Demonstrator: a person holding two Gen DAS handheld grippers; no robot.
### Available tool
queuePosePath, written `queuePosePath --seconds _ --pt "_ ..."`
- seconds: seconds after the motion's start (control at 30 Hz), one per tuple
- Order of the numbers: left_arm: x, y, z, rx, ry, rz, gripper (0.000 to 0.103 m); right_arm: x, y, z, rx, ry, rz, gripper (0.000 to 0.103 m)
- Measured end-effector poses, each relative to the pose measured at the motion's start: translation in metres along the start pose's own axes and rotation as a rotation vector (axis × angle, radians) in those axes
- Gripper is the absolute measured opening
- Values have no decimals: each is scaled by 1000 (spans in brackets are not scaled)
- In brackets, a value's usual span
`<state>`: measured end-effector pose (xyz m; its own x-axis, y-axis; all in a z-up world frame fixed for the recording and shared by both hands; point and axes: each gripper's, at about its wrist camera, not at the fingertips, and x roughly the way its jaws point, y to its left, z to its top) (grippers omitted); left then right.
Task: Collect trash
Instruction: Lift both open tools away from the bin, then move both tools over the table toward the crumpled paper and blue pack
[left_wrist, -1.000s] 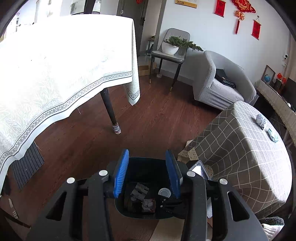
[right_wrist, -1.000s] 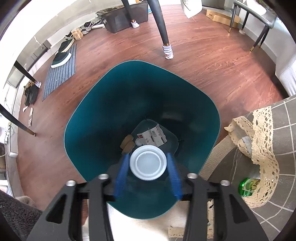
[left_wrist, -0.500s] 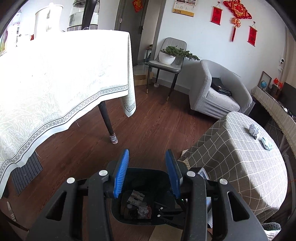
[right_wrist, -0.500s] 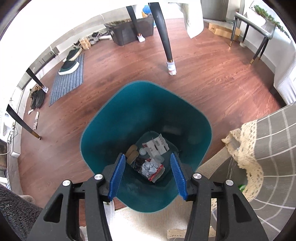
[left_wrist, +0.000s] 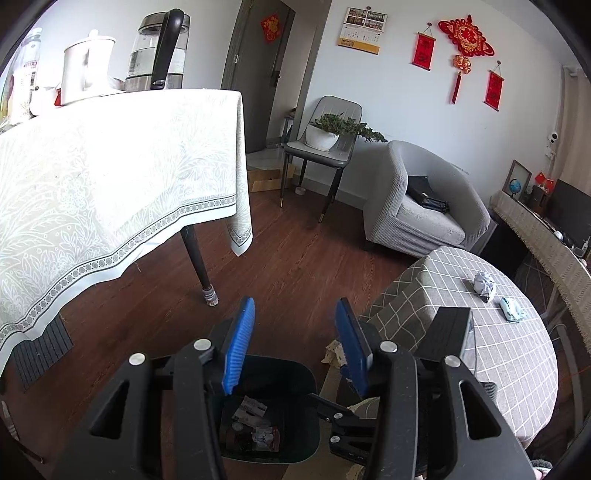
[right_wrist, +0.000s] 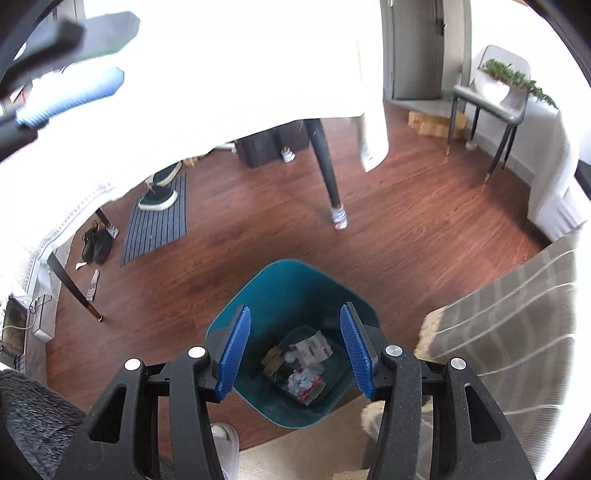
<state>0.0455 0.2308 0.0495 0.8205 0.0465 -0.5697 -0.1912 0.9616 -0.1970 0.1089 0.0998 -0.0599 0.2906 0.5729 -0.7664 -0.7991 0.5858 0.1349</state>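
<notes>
Both grippers hang over the floor with their blue pads spread apart and nothing between them. From the right wrist view, the right gripper is above the teal bin, which stands on the wood floor just beside the corner of the checked table. On the bin's bottom lie a printed paper, a crumpled wad, a brown piece and other small scraps, too jumbled to sort out. The left gripper is also above the bin, near its far rim, and points out toward the room. On the checked table, well apart from the bin, a crumpled paper ball lies near the far edge, with a small pale-blue item just beside it. A white-clothed table stands to the left, one dark leg on the floor.
</notes>
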Motion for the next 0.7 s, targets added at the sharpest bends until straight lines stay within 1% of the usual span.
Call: queuePosePath --seconds 0.13,0.3,0.5,0.6,0.7 --pt "2 -14 1 30 -4 -3 52 -24 -9 3 15 -35 -30 51" --pt "7 -31 1 45 -1 -21 55 -55 -30 3 46 -84 -65 51" --pt "14 -55 0 64 5 -50 59 -84 -59 -5 94 -121 -120 52" --pt "19 -68 2 70 9 -67 60 -97 -72 -10 113 -140 -139 53" --pt "22 -82 0 80 10 -80 64 -108 -84 -14 132 -162 -156 55"
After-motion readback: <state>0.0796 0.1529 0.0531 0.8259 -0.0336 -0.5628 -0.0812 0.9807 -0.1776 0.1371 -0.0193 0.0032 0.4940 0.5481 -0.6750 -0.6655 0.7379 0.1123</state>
